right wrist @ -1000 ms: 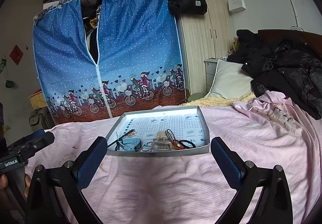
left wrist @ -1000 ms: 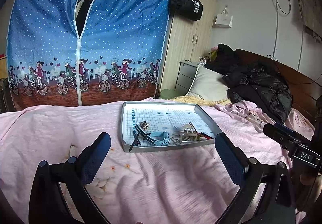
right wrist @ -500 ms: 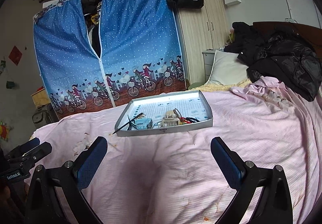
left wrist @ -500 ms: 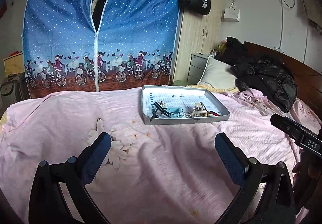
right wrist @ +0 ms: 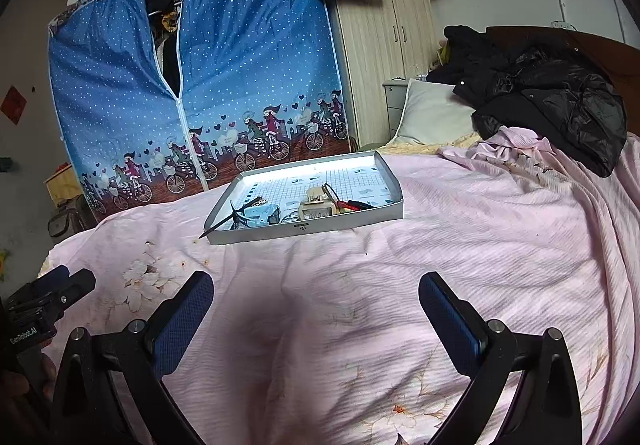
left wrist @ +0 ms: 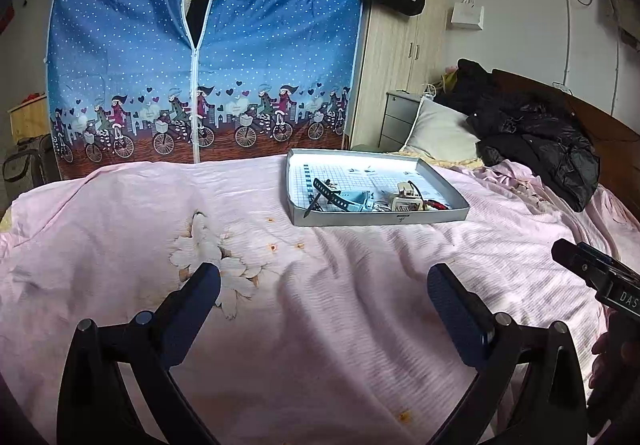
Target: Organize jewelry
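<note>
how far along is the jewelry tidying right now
Nothing looks sorted yet. The light blue watch, cream hair clip and red and black hair ties lie jumbled along the near wall of the shallow grey cardboard tray on the pink bedspread. Left claw and right claw are open and hold nothing. All the sorting is left.

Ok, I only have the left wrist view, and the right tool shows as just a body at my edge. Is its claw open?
Observer: Yes. The right claw is wide open with nothing between its pads.
Operator: Where is it relative to the tray?
Observer: Short of it. The claw hangs over bare pink sheet, and the tray lies ahead, a little left of its centre line.
Operator: Is anything sticking out of the tray on that side?
Observer: One thing. A thin dark stick leans over the near left corner, and its tip pokes out past the wall above the sheet.
</note>
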